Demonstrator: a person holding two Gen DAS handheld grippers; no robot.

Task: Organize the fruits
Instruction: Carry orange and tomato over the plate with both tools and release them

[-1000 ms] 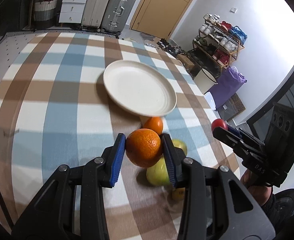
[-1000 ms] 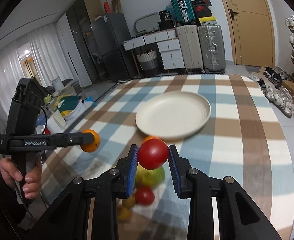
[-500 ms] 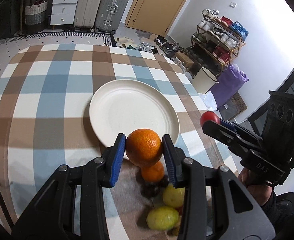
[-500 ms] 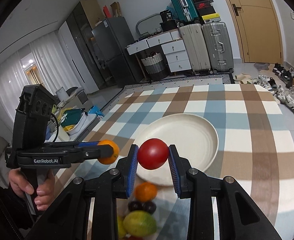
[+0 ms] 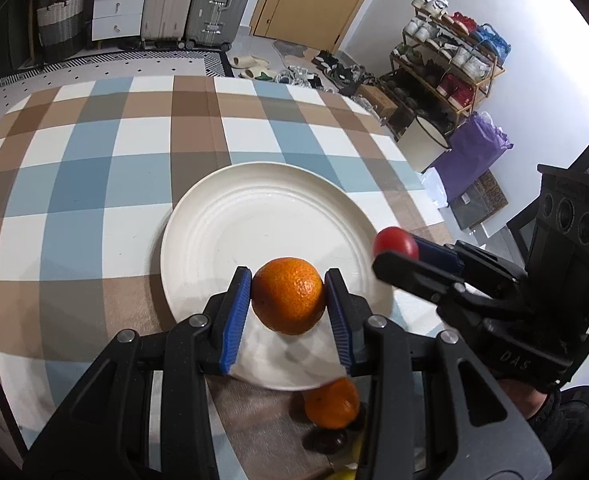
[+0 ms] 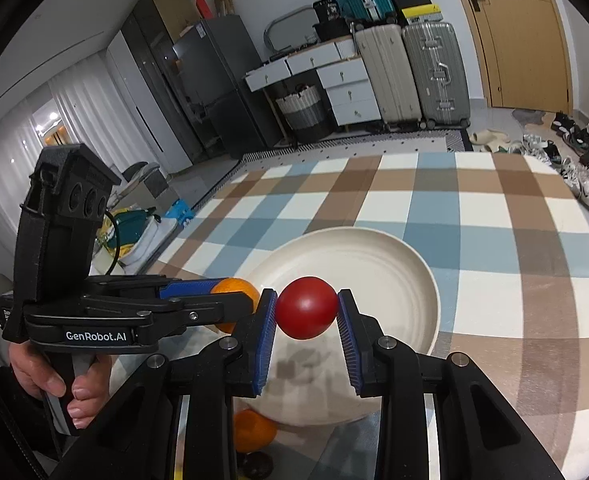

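Fruit carried over the plate

Left gripper (image 5: 288, 300) jaws pinch an orange (image 5: 287, 295), right gripper (image 6: 305, 316) jaws pinch a red fruit (image 6: 305, 307); both hang above the plate (image 5: 254, 216) near its bench-edge rim, probably for setting down.

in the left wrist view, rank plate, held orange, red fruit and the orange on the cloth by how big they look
1. White plate, clearly largest.
2. Held orange in the left gripper.
3. Orange on the cloth, partly hidden, so unsure against the held one.
4. Red fruit, smallest, half hidden by the right gripper.
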